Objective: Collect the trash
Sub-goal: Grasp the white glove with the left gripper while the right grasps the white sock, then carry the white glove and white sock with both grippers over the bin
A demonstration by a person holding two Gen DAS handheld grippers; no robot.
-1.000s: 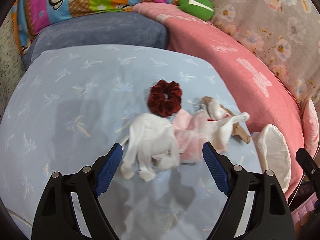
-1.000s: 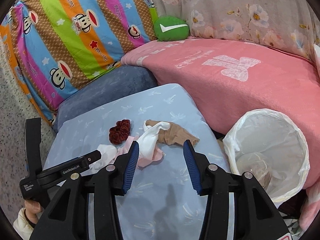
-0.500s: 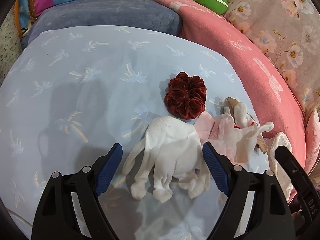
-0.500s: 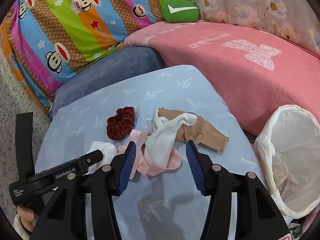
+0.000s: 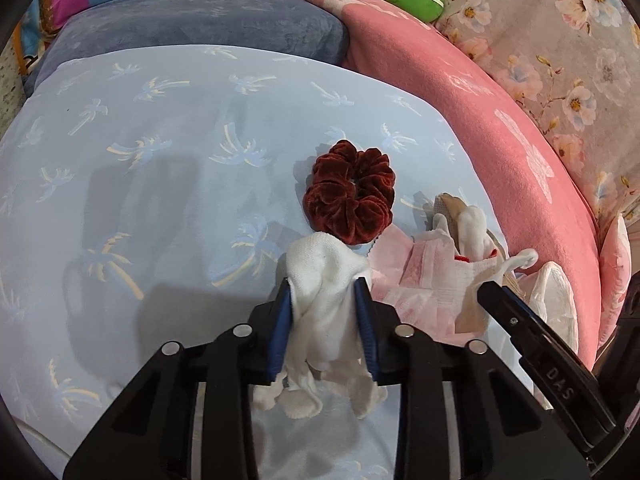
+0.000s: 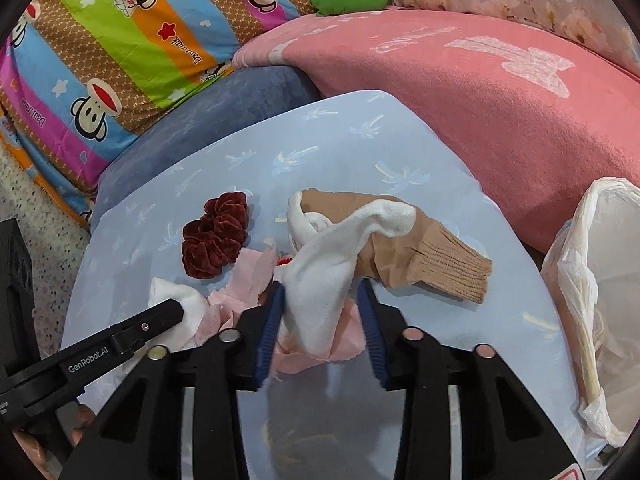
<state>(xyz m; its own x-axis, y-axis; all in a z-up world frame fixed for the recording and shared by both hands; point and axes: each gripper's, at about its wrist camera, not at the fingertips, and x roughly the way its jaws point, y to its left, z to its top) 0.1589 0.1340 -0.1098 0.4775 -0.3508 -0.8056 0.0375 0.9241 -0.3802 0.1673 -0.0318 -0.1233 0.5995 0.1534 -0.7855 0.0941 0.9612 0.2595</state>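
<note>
Left wrist view shows the left gripper (image 5: 325, 306) with its jaws just closed on a white glove (image 5: 326, 308); the blue pads press the middle of the glove, so its fingers hang loose below and can be lifted in one piece. In the right wrist view the right gripper (image 6: 322, 308) has also just closed its jaws, on a white sock (image 6: 320, 284) with pink tissue (image 6: 244, 280) under it — the left pad touches the sock, but at the right pad a small gap seems to remain, so I judge the hold only partly firm. All these things lie toward the near right part of the light blue cushion (image 6: 400, 152), close together, and this is why both grippers work side by side. The sock is wound around a beige stocking (image 6: 432, 260), which may be dragged up with it. A dark red scrunchie (image 5: 350, 192) lies just beyond the glove, touching it or nearly so; it looks less like trash and could be pulled along. The white bin bag (image 6: 592, 280) stands open off the right edge of the cushion, below the pink blanket (image 6: 460, 92) — probably the place for the trash.
</note>
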